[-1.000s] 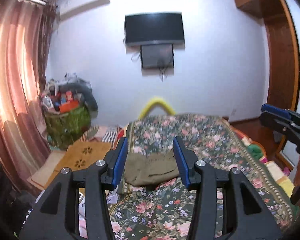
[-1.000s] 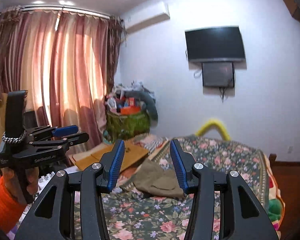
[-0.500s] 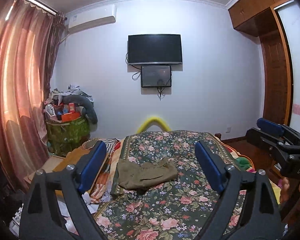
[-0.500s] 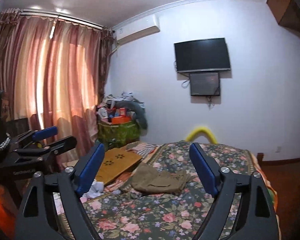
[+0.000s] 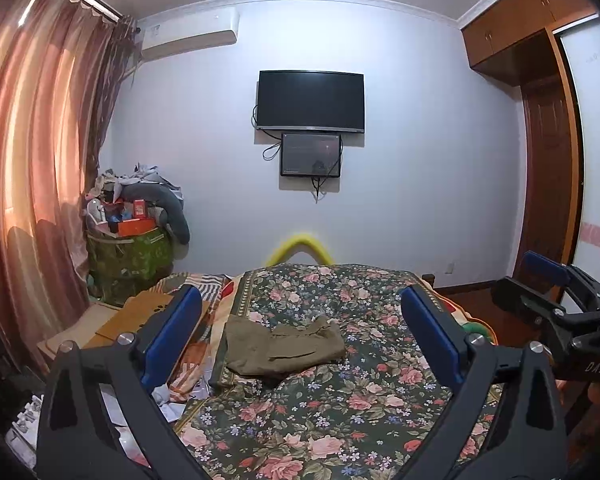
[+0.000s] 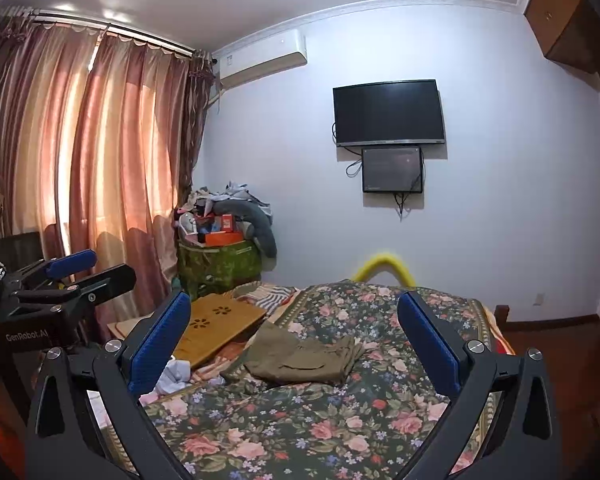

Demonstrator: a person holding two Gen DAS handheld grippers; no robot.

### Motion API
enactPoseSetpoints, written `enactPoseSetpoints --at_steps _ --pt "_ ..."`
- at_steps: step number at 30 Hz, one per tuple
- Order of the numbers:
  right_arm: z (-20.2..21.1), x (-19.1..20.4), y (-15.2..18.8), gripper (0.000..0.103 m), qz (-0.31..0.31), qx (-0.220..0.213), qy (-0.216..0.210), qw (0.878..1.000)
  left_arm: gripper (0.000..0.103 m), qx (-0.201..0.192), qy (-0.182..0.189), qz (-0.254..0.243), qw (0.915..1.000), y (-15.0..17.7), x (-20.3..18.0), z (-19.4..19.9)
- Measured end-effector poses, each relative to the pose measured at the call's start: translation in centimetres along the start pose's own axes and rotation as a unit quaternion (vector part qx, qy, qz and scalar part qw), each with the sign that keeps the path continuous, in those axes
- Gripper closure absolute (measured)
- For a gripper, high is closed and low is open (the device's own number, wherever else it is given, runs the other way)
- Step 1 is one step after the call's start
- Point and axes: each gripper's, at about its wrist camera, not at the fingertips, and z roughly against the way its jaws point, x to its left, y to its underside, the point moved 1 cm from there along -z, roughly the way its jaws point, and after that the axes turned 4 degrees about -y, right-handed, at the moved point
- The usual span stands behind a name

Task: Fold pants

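Observation:
Olive-green pants (image 5: 284,346) lie crumpled in a loose heap on the flowered bedspread (image 5: 340,404), near its left edge; the right wrist view shows the pants (image 6: 300,356) as well. My left gripper (image 5: 300,300) hovers short of them, its jaws opening wide with nothing between them. My right gripper (image 6: 294,300) is also back from the pants, jaws opening and nothing held. Each gripper shows in the other's view: the right gripper (image 5: 548,280) at the right edge, the left gripper (image 6: 84,268) at the left edge.
A wooden board (image 6: 216,328) and striped cloths lie left of the bed. A green basket (image 5: 128,256) piled with clutter stands by the curtains (image 5: 32,160). A yellow foam arch (image 5: 300,242) marks the bed's far end. A wardrobe door (image 5: 548,184) is at the right.
Both grippers' jaws have spread from fairly narrow to wide apart. Both have drawn back from the bed, so the pants look smaller. The pants have not moved.

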Motion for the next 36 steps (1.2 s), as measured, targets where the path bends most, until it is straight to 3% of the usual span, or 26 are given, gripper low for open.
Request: enactPoseSetpoints --at_steps 36 --pt "0.36 -0.10 0.26 0.000 -0.013 0.018 0.005 1.000 0.000 0.012 0.000 0.004 0.9999 0.79 0.08 -0.90"
